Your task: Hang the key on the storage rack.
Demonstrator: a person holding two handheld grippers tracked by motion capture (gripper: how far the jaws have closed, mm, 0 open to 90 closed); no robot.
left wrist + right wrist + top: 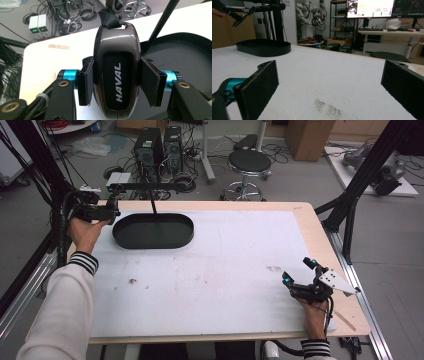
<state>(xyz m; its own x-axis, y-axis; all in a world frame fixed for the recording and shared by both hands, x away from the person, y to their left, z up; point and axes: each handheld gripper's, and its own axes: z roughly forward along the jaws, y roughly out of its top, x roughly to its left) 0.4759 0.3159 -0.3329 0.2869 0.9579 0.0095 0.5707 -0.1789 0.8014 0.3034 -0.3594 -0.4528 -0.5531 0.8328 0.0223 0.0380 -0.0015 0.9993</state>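
While the left gripper (117, 82) holds the key fob (117, 72) between its fingers beside the black tray (152, 231), the right gripper (329, 82) rests wide open, so lowering the fob into the tray seems next.

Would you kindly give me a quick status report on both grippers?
Left gripper shut on HAVAL key fob, beside black tray. Right gripper open, low over white mat. Nothing blocking.

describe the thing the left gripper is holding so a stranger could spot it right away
Start at the black oval tray at the table's far left. Just left of it, the left gripper pinches a glossy dark-grey car key fob, lettered HAVAL, with a black strap loop.
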